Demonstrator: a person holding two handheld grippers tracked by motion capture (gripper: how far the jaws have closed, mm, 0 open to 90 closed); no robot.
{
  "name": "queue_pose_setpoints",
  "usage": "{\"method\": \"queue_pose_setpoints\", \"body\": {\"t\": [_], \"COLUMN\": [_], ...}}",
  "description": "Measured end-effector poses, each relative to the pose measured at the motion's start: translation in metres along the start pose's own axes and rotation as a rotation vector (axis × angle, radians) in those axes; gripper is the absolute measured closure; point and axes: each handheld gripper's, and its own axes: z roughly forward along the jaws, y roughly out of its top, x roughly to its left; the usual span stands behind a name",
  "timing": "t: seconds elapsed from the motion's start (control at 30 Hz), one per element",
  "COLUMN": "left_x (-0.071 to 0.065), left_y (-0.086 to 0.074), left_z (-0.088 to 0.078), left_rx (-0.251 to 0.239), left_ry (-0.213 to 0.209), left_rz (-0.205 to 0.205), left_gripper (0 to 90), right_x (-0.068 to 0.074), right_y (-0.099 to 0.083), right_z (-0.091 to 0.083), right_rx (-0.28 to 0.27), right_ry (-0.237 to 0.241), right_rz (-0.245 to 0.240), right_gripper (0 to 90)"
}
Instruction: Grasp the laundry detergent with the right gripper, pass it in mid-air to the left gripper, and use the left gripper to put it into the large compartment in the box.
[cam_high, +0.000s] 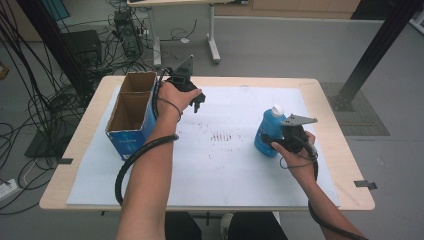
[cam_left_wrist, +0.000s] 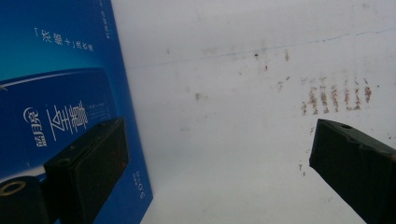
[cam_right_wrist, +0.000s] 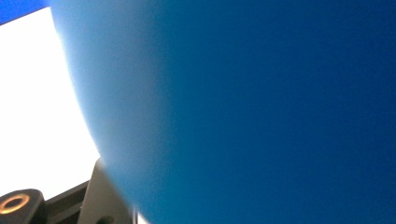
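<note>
A blue bottle (cam_high: 267, 131) with a white cap stands upright at the right of the white mat (cam_high: 225, 170). My right gripper (cam_high: 272, 142) is shut on its lower body from the near right side. In the right gripper view the bottle's blue wall (cam_right_wrist: 257, 112) is pressed close to the camera. My left gripper (cam_high: 197, 101) hovers over the mat's far left, just right of an open-topped blue cardboard box (cam_high: 131, 120). Its jaws stand wide apart with nothing between them (cam_left_wrist: 218, 135). The box's printed blue side (cam_left_wrist: 60, 70) is right behind the left jaw.
The box has two compartments and sits at the table's left edge. Brown smudges (cam_high: 224, 136) mark the mat's middle. The wooden table rim (cam_high: 347, 165) borders the mat. Behind the table lie floor cables (cam_high: 30, 110) and desk legs (cam_high: 214, 47); a black post (cam_high: 372, 55) stands at right.
</note>
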Motion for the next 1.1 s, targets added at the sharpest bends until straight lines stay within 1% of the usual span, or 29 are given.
{"method": "queue_pose_setpoints", "body": {"t": [0.3,1.1], "left_x": [-0.0017,-0.0013], "left_y": [0.0006,0.0011], "left_z": [-0.0018,-0.0041], "left_rx": [-0.003,-0.007], "left_ry": [0.000,0.004], "left_rz": [0.003,0.005], "left_gripper": [5.2,5.2], "right_x": [0.0001,-0.0001], "right_y": [-0.0001,0.0000], "right_z": [0.0001,0.0000], "right_rx": [-0.003,-0.002], "right_ry": [-0.001,-0.002], "right_rz": [0.001,0.000], "right_gripper": [42.9,43.0]}}
